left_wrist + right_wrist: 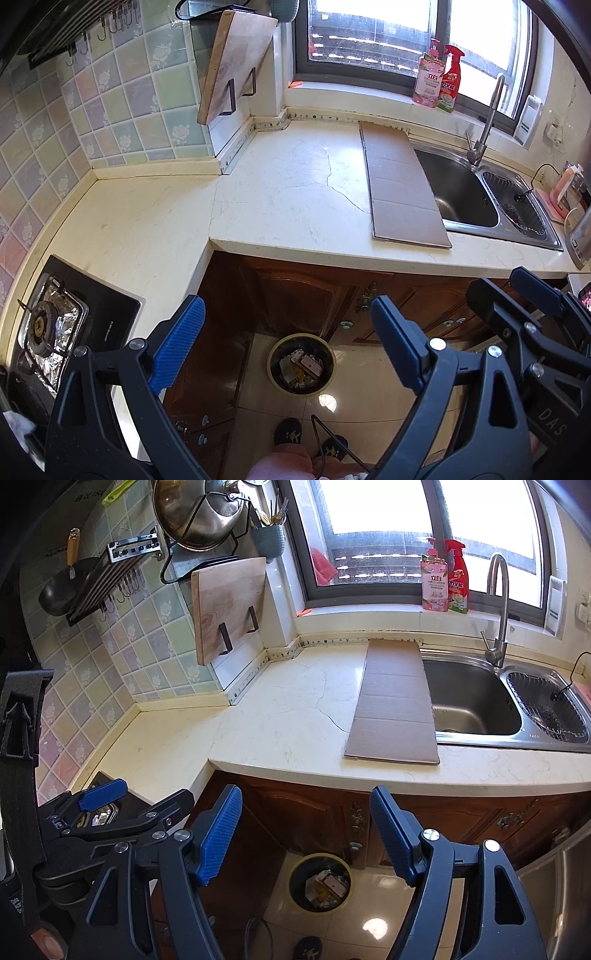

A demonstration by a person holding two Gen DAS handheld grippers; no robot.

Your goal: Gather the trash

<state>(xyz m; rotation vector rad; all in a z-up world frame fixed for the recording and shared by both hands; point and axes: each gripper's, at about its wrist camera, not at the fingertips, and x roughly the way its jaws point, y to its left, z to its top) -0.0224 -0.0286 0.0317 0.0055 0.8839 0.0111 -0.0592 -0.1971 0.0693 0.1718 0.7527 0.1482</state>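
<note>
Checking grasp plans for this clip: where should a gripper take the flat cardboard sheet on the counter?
Grip the cardboard sheet at its right long edge, which overhangs the sink. Come from the sink side, one finger above and one below; elsewhere it lies flush.

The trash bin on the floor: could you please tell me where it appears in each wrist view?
Left wrist: the trash bin sits low at centre, between the open jaws, below the cabinet doors.
Right wrist: the bin sits low at centre, between the open jaws.
Shared landmark: the cardboard beside the sink.
</note>
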